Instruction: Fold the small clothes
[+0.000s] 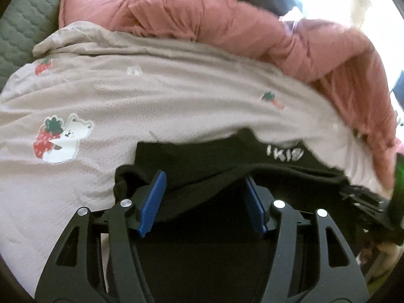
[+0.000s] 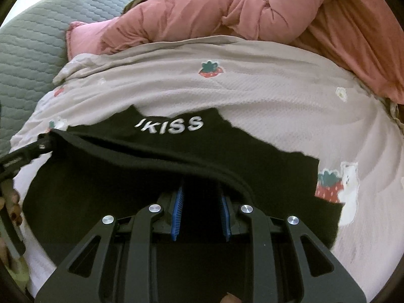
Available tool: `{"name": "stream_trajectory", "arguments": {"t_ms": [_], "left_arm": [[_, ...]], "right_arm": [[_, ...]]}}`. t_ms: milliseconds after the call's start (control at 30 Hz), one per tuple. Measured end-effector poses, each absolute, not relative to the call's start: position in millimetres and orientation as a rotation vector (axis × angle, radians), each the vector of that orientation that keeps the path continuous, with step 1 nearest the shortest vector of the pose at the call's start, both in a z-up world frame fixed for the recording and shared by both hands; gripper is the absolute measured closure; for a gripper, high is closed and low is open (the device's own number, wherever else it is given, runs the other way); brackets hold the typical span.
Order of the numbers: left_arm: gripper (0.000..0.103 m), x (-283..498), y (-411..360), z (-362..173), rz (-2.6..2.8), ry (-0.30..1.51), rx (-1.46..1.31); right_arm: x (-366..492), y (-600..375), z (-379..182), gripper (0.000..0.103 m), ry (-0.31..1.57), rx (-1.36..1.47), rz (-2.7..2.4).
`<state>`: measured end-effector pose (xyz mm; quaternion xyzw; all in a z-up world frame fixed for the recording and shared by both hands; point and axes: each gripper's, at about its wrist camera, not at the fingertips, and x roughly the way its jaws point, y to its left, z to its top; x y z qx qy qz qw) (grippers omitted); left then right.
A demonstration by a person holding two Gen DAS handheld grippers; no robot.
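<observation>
A small black garment [image 1: 202, 156] with white lettering lies on a pale blanket printed with strawberries and bears [image 1: 113, 96]. In the left wrist view my left gripper [image 1: 204, 179] has its blue pads wide apart, with a fold of the black cloth lying between and over them. In the right wrist view the garment [image 2: 176, 146] reads "KISS". My right gripper [image 2: 200, 194] has its blue pads apart, and the garment's edge drapes over their tips. The left gripper [image 2: 40, 144] shows at the garment's left corner.
A pink quilted cover [image 1: 227, 22] is heaped behind the blanket, also in the right wrist view [image 2: 277, 12]. A grey-green quilted mattress [image 2: 32, 45] lies at the left. A hand with painted nails [image 2: 12, 204] is at the left edge.
</observation>
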<state>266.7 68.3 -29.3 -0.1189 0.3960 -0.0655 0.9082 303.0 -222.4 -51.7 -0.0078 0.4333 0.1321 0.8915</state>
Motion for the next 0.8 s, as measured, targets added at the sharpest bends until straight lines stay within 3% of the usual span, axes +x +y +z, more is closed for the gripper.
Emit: {"name": "stream_trajectory", "arguments": {"t_ms": [233, 367, 433, 567, 700, 800], "left_arm": [[0.05, 261.7, 95.9, -15.8, -0.103, 0.752, -0.245], [0.042, 260.1, 128.0, -6.2, -0.026, 0.725, -0.282], [0.042, 258.0, 143.7, -6.4, -0.002, 0.728, -0.312], [0.04, 252.0, 158.2, -10.3, -0.009, 0.752, -0.359], [0.036, 257.2, 154.1, -23.7, -0.033, 0.803, -0.359], [0.036, 263.8, 148.3, -36.5, -0.057, 0.838, -0.36]], "right_arm": [[327.1, -230.5, -46.9, 0.079, 0.875, -0.036, 0.199], [330.2, -244.1, -38.2, 0.078, 0.835, -0.007, 0.16], [327.3, -253.9, -31.6, 0.064, 0.808, 0.0, 0.126], [314.8, -281.7, -20.5, 0.061, 0.764, 0.051, 0.083], [295.7, -312.0, -16.8, 0.048, 0.743, 0.106, 0.038], [286.3, -334.1, -22.3, 0.048, 0.759, 0.136, 0.006]]}}
